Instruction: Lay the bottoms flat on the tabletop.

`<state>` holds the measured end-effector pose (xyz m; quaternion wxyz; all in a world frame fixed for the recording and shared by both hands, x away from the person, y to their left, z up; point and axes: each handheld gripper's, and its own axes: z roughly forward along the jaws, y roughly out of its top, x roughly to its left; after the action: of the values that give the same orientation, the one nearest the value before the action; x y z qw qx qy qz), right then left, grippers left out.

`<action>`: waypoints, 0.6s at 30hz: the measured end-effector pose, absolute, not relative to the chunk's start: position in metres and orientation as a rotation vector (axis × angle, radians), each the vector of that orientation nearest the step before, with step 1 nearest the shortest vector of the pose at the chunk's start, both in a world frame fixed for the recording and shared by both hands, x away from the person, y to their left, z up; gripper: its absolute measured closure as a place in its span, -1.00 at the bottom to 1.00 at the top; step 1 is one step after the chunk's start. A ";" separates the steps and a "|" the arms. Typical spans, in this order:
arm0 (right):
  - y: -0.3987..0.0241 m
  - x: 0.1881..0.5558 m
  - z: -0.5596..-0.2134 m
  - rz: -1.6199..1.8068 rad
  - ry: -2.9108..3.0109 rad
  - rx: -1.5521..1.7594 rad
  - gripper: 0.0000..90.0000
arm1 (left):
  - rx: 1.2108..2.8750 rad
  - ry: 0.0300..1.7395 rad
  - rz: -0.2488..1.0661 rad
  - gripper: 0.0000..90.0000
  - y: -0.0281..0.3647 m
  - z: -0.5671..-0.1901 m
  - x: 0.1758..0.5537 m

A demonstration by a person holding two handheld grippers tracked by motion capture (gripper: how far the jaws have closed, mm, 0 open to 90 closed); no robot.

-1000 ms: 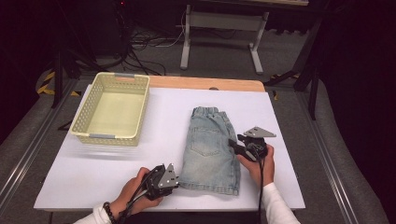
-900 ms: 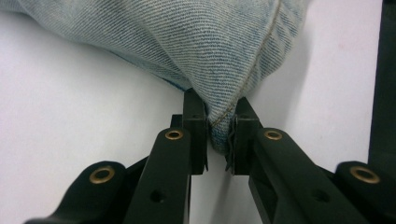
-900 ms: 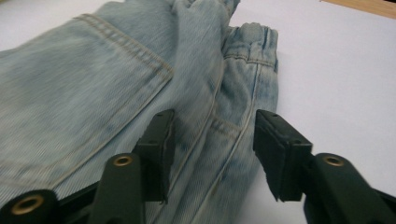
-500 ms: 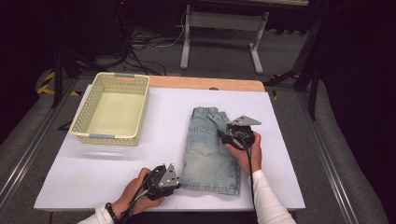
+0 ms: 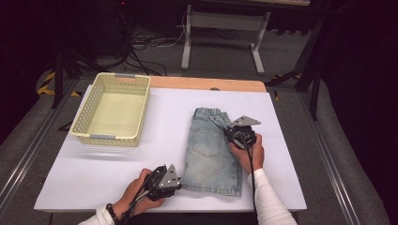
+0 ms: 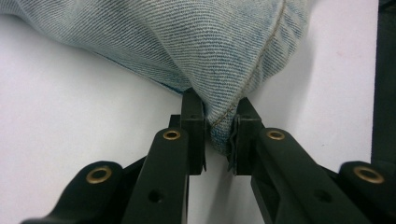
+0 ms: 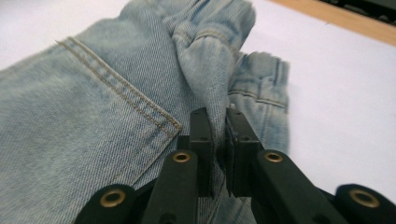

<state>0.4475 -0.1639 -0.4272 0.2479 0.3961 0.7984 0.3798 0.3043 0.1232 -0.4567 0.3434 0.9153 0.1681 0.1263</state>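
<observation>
Light blue denim shorts [image 5: 211, 150] lie flat on the white table cover [image 5: 291, 140], waistband at the far end. My left gripper [image 5: 179, 180] is at the near left hem corner, and its jaws pinch that hem corner [image 6: 219, 126] of the shorts [image 6: 210, 46]. My right gripper [image 5: 228, 132] sits over the right side just below the waistband. Its jaws have just been closing and now clamp a raised fold [image 7: 218, 126] of the shorts [image 7: 93, 116] beside the back pocket stitching.
A pale yellow plastic basket [image 5: 80, 123] stands on the table's far left with nothing in it. A strip of bare wooden tabletop [image 5: 206, 83] runs along the far edge. Beyond the table are a metal stand and cables on the floor.
My right gripper moved left from the shorts' right edge onto the denim below the waistband and shut on a fold of it. The left gripper stayed on the hem corner.
</observation>
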 end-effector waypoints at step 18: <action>-0.188 0.447 -0.439 0.974 2.132 1.183 0.77 | 2.253 0.443 0.341 -0.38 0.126 -0.443 0.301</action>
<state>0.4473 -0.1884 -0.4389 0.2552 0.4358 0.7851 0.3586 0.3010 0.1259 -0.4426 0.3986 0.8901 0.1751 0.1347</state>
